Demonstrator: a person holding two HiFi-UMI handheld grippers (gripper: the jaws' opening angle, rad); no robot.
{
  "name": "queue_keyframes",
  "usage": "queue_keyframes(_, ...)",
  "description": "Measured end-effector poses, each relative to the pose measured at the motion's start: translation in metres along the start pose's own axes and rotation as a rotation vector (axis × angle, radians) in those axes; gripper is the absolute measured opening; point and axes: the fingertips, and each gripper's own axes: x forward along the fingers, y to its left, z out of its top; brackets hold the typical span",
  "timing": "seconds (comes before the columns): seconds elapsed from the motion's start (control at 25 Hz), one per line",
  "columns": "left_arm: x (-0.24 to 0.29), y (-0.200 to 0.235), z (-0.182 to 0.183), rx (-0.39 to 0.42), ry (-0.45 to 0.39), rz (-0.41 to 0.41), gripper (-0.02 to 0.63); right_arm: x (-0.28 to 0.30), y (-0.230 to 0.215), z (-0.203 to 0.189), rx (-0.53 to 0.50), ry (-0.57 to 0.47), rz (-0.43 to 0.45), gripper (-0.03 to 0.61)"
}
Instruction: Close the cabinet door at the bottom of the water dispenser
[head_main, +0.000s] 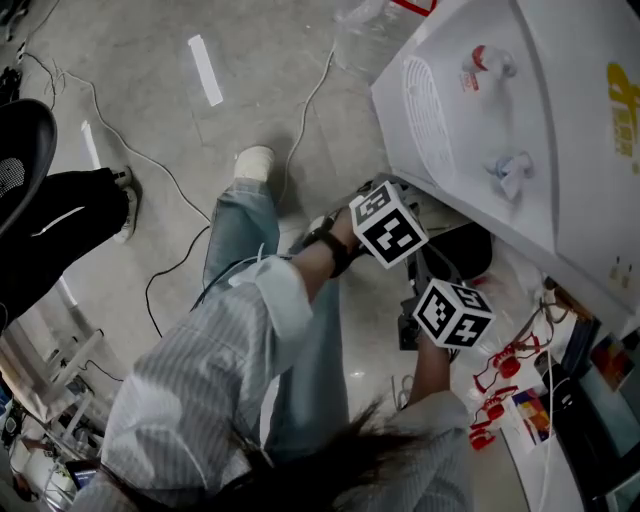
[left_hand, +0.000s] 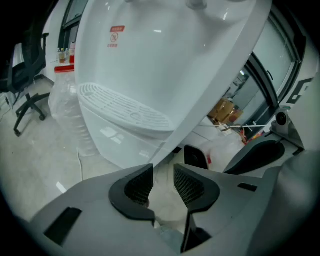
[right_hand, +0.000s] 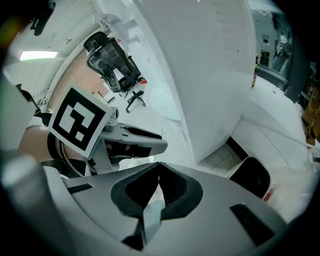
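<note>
Locating door: cabinet door (left_hand: 107, 137) = lower front panel of water dispenser (head_main: 560, 130), under the drip tray (left_hand: 122, 105). In left gripper view it looks flush w/ the body, no gap seen. Head view hides it under the tray overhang.
L gripper (left_hand: 163, 174): jaws spread, narrow gap, only floor btw them, nothing gripped.
R gripper (right_hand: 159, 170): jaw tips pressed together, nothing pinched.
Key relation: from the L jaws the door sits at 10-11 o'clock, near but not touching. L jaws aim at the dispenser's front corner edge, 12 o'clock. R jaws see mostly the side wall at 12-1 o'clock; front face is only a sliver at 11.
Door axis: panel stands upright, long axis vertical. Hinge side: can't tell.
Nearer hand: L, right by the front corner in head view. R is at 5 o'clock from it, alongside the side wall, near red cables (head_main: 500, 362).
Status (judgement): door prob. shut or close to it; neither gripper is on it.
Next (judgement): if any gap remains, flat push on the panel w/ L, swinging toward 10 o'clock. R is badly placed for it.
</note>
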Motion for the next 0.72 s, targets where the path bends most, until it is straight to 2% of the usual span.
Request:
queue_keyframes(0.28, -0.067, 0.012, -0.002, -0.053, -0.011, 0.053, 0.133, -0.017, 0.040, 0.032, -0.047, -0.040, 0.039, 0.014)
queue_keyframes(0.56, -0.145, 0.025, 0.000, -0.127, -0.071, 0.103, 0.133, -0.034, 0.087, 0.054, -0.090, -0.049, 0.075, 0.014)
queue_keyframes(0.72, -0.194, 0.027, 0.009, -0.168, -0.113, 0.120, 0.132, -0.054, 0.120, 0.085, -0.122, -0.076, 0.087, 0.014)
